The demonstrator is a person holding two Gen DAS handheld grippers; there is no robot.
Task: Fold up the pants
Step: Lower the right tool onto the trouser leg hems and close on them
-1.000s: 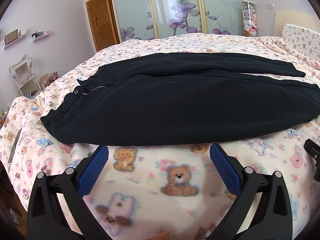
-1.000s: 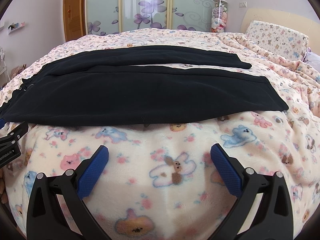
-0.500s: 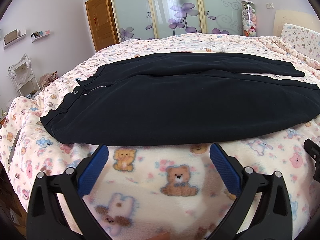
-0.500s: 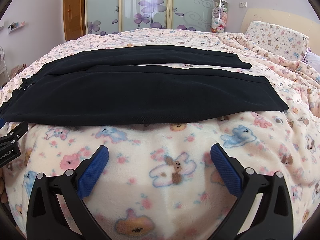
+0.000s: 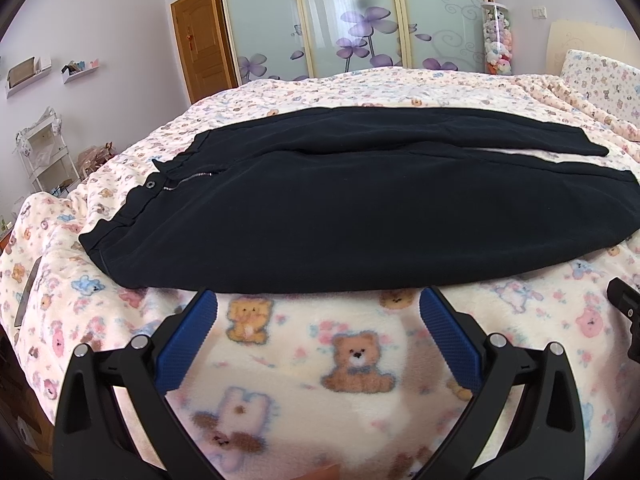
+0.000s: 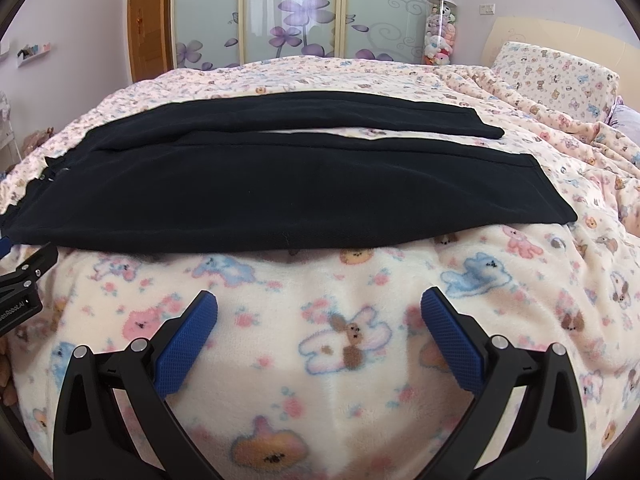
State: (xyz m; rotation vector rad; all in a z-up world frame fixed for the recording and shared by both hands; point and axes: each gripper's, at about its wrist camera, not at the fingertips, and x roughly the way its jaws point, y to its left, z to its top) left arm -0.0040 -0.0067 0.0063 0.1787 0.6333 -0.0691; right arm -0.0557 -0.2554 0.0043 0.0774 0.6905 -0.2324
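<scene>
- pants [image 5: 360, 216]: plain black, silver zipper and button at waist
- blanket [image 5: 360, 360] on bed: cream fleece, cartoon bears and bunnies in brown, pink, blue, orange, small pink flowers
- left tongs [image 5: 318, 312]: black frame, blue textured pads
- right tongs [image 6: 319, 312]: same black and blue
- wardrobe doors [image 6: 300, 12]: frosted pale green, purple flower print
- pillow [image 6: 560, 76]: matching bear print
- door [image 5: 204, 44]: orange-brown wood
- walls: pale lilac
</scene>
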